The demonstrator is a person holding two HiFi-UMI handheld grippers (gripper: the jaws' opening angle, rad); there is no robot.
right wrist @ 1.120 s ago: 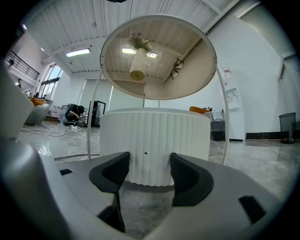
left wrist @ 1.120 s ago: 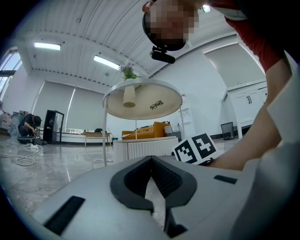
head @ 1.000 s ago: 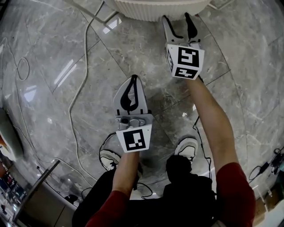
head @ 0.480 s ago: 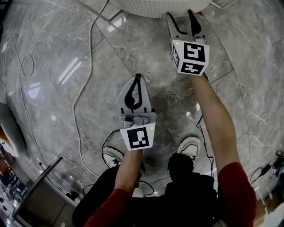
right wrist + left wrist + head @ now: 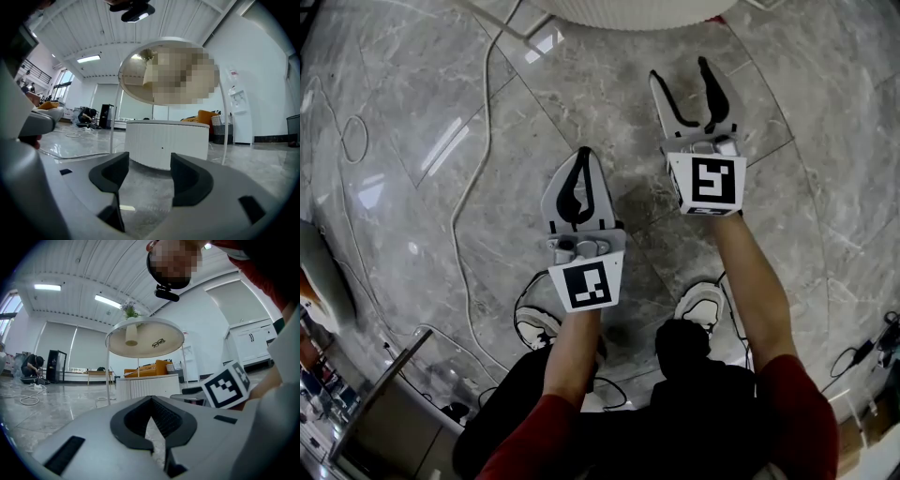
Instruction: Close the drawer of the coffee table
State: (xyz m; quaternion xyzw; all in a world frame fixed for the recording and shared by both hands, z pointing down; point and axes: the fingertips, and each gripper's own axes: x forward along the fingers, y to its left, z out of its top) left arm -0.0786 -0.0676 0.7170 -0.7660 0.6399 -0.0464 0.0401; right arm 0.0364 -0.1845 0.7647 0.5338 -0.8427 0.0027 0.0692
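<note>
Left hand-held gripper [image 5: 582,157] is clenched and empty; right hand-held gripper [image 5: 680,73] gapes empty before the coffee table [image 5: 165,140].

Ahead of my right tool [image 5: 680,68], bare marble floor [image 5: 581,103] runs unobstructed to the ribbed white coffee table [image 5: 628,11] at the top edge, and the gap between its parted jaws is free. In the right gripper view, thin posts [image 5: 112,126] [image 5: 226,131] flank the drum, and the round worktop [image 5: 173,338] overhangs it. A white cable [image 5: 467,187] snakes down the left half, well clear of my left tool [image 5: 581,155]. Open floor separates the two tools.
</note>
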